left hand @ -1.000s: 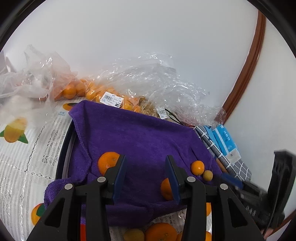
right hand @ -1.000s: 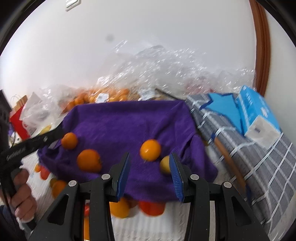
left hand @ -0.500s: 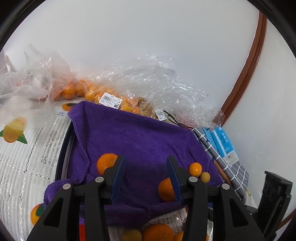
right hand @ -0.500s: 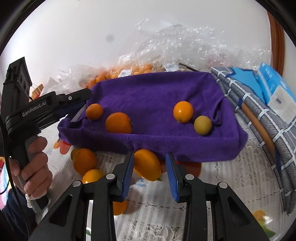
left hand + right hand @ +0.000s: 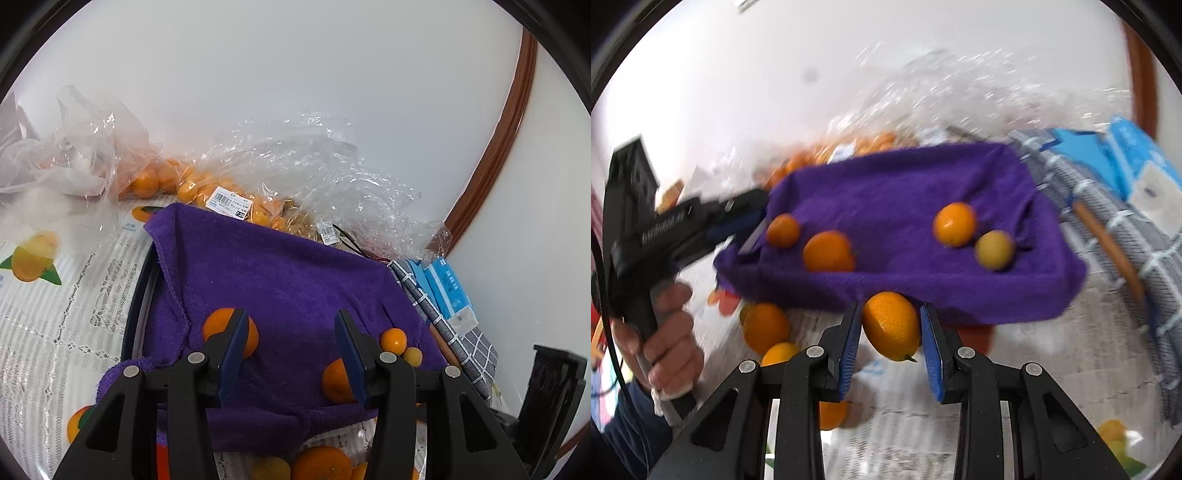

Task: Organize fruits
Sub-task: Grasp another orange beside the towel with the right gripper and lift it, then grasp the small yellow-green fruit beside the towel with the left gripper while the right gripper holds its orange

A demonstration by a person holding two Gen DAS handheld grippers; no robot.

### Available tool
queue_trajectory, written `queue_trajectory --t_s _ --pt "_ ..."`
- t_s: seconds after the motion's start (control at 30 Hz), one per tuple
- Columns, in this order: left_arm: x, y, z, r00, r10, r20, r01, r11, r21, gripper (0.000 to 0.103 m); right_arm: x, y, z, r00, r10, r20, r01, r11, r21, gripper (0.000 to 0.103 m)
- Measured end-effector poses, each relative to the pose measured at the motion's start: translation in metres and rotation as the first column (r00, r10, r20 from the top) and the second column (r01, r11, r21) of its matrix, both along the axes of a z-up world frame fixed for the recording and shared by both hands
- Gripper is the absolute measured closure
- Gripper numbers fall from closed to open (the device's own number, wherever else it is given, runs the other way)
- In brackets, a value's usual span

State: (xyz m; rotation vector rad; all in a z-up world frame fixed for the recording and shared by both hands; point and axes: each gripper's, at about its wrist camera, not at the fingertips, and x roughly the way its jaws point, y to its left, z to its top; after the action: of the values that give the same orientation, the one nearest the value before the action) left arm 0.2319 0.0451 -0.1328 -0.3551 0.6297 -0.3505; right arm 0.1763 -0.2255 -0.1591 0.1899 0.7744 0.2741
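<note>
Gleaming oval orange [image 5: 892, 326], stem-tipped

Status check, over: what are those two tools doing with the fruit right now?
Right tool closing around an orange off the table. Left tool open, empty, over the purple towel. Four fruits on towel. Nothing in the way.

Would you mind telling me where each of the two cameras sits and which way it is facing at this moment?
Left wrist: sits on the left gripper, angled down over the purple towel toward the bagged oranges at the wall; its own open fingers show.
Right wrist: sits on the right gripper, angled down at the towel's near edge; its jaws, which have just been closing, flank an orange fruit; the left hand and left gripper show too.
Shared: the towel, its four fruits, the checked cloth and blue packet.
</note>
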Motion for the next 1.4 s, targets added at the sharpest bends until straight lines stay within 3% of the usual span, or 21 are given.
queue_trajectory --t_s 0.17,0.33,0.43,0.6,0.67,0.83,0.93,1.23,1.33,1.4 --pt "-0.008 -0.001 0.001 1.0 0.003 0.004 -0.003 0.999 0.033 0.057 -0.002 -0.015 0.001 1.0 -0.031 0.001 0.031 0.999 0.032 0.071" --pt "-0.023 -0.002 0.008 1.0 0.026 0.003 -0.027 0.993 0.117 0.057 -0.003 -0.019 0.005 0.998 -0.055 0.023 0.053 0.997 0.05 0.071" --pt "-0.044 0.005 0.009 1.0 0.027 -0.012 -0.026 0.994 0.106 0.057 -0.007 -0.019 0.009 0.996 -0.063 0.056 0.061 0.997 0.043 0.071" --pt "-0.071 0.015 -0.007 0.998 0.037 -0.042 -0.03 0.988 0.151 0.057 -0.01 -0.016 0.012 0.994 -0.071 0.081 0.068 0.997 0.037 0.071" --pt "-0.073 0.017 -0.019 0.995 0.043 -0.089 -0.027 0.986 0.167 0.06 -0.01 -0.017 0.011 0.994 -0.078 0.08 0.074 0.996 0.046 0.071" --pt "-0.077 0.008 -0.021 0.996 -0.019 -0.086 0.033 0.985 0.171 0.061 -0.011 -0.02 0.011 0.991 -0.096 0.09 0.091 0.994 0.061 0.071" --pt "-0.072 0.001 -0.026 0.991 -0.058 -0.119 0.078 0.982 0.173 0.069 -0.011 -0.023 0.01 0.99 -0.109 0.095 0.102 0.992 0.068 0.071" --pt "-0.062 -0.009 -0.031 0.985 -0.081 -0.15 0.108 0.978 0.179 0.072 -0.013 -0.031 0.015 0.981 -0.147 0.123 0.136 0.987 0.091 0.07" --pt "-0.061 -0.008 -0.032 0.983 -0.096 -0.158 0.121 0.981 0.154 0.087 -0.013 -0.03 0.016 0.981 -0.148 0.128 0.138 0.987 0.083 0.071" --pt "-0.06 -0.007 -0.033 0.981 -0.102 -0.163 0.125 0.982 0.14 0.087 -0.014 -0.03 0.016 0.98 -0.149 0.135 0.139 0.987 0.081 0.071"
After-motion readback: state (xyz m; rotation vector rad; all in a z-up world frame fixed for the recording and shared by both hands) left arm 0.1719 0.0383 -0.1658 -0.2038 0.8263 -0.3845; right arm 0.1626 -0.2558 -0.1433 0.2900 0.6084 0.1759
